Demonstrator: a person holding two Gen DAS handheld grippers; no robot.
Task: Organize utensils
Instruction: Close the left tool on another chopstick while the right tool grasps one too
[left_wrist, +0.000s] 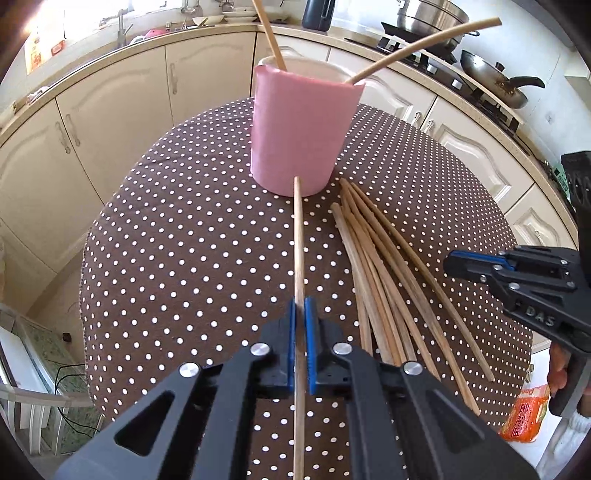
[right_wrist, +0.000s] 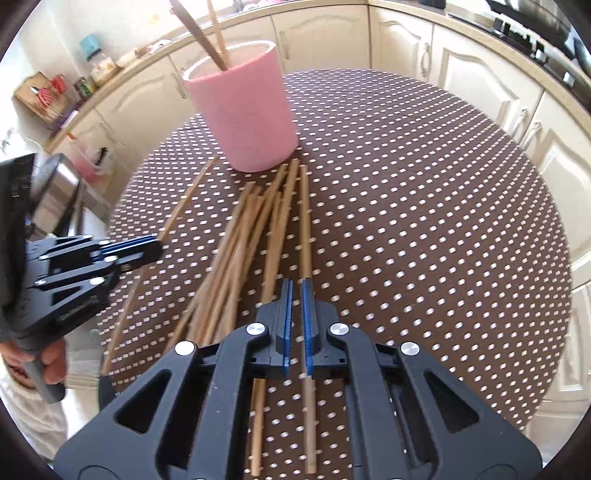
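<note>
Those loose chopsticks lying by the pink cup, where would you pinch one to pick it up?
Pinch one chopstick near mid-length, coming down from above with the jaws across its width. Each stick is long, thin and flat on the table, so only its narrow sides offer a grip. The outermost stick, clear of the pile, looks easiest. The left gripper holds one that way.
</note>
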